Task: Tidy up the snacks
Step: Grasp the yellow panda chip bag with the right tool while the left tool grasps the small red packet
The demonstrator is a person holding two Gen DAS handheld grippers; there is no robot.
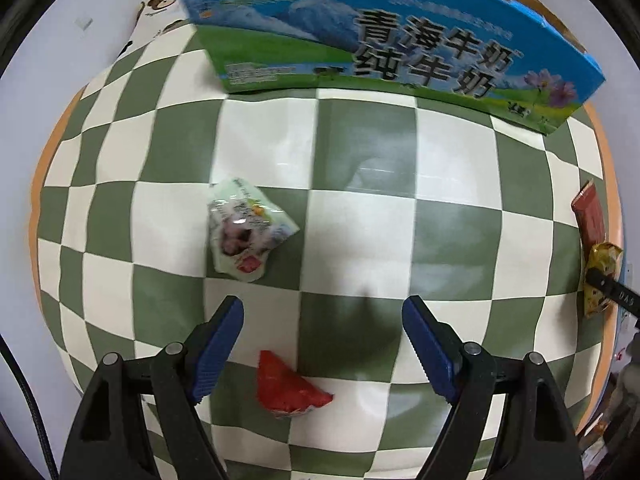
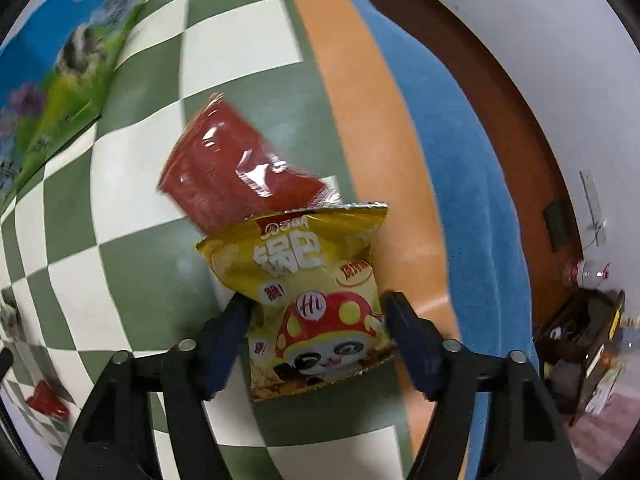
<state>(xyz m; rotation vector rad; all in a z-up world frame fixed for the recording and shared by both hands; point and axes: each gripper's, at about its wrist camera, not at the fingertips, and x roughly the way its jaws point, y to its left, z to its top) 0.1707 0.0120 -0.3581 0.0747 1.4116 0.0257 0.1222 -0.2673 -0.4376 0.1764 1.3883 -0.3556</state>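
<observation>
The right gripper (image 2: 314,308) fingers are seemingly clamping the yellow snack bag (image 2: 316,296) lying at the bench's (image 2: 132,216) right edge, while the left gripper (image 1: 323,322) is hovering, fingers apart, above the red packet (image 1: 288,386).

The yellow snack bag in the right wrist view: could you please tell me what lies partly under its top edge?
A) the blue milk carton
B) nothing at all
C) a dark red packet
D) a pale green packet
C: the yellow snack bag, between the right tongs, overlaps the lower end of the dark red packet on the checked cloth.
</observation>
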